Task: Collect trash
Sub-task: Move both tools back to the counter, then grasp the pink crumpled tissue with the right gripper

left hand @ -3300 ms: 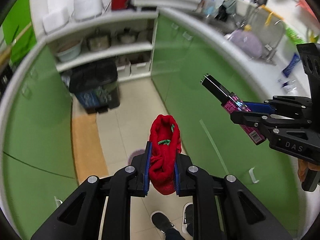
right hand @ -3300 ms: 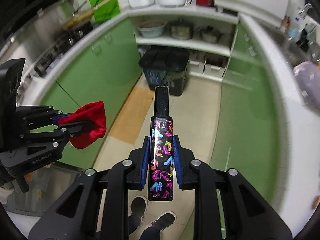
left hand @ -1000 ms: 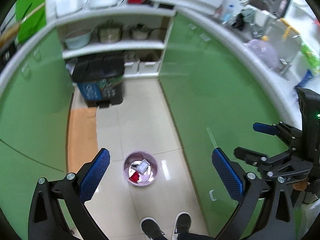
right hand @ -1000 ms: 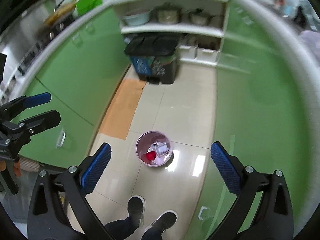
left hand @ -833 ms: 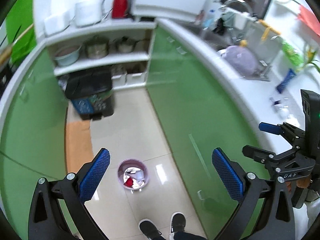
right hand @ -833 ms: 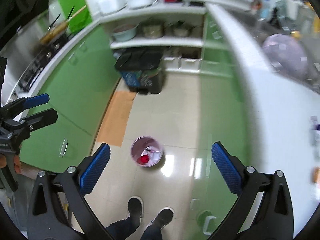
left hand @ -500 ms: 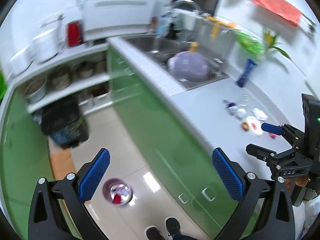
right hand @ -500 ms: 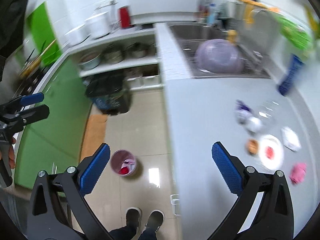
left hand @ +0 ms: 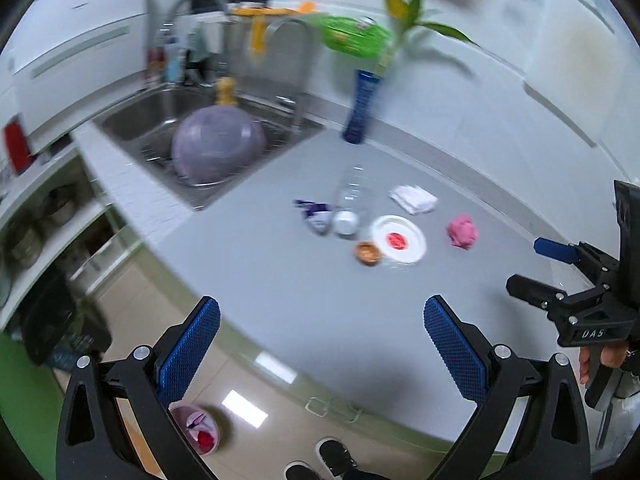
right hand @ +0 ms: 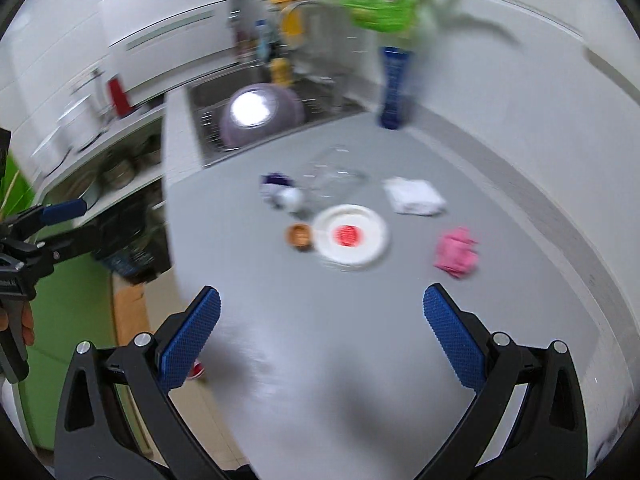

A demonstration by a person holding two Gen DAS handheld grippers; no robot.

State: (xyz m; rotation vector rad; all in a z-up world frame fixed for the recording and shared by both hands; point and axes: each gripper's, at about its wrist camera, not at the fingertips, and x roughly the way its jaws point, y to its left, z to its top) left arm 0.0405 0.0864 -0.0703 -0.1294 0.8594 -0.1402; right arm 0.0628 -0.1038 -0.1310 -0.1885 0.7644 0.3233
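Observation:
Trash lies on the grey counter (left hand: 260, 264): a pink crumpled wad (left hand: 462, 231) (right hand: 457, 255), a white paper plate with a red spot (left hand: 398, 240) (right hand: 350, 238), a small brown cup (left hand: 367, 253) (right hand: 299, 236), a white crumpled paper (left hand: 413, 199) (right hand: 414, 196), a clear plastic bottle (left hand: 353, 192) (right hand: 332, 176), a purple wrapper (left hand: 314, 216) (right hand: 276, 184). My left gripper (left hand: 322, 344) is open and empty above the counter's front edge. My right gripper (right hand: 320, 334) is open and empty, short of the plate. A pink bin (left hand: 198, 430) with trash stands on the floor.
A sink (left hand: 160, 120) holds a purple bowl (left hand: 218, 148) at the back left. A blue vase (left hand: 362, 108) with a plant stands by the wall. Green cabinets (right hand: 68, 304), open shelves and a black bin (left hand: 52, 320) lie left. My shoes (left hand: 332, 458) show below.
Both grippers let go of the red cloth and patterned box over the pink bin, then swung right and up from the floor to the counter with the trash.

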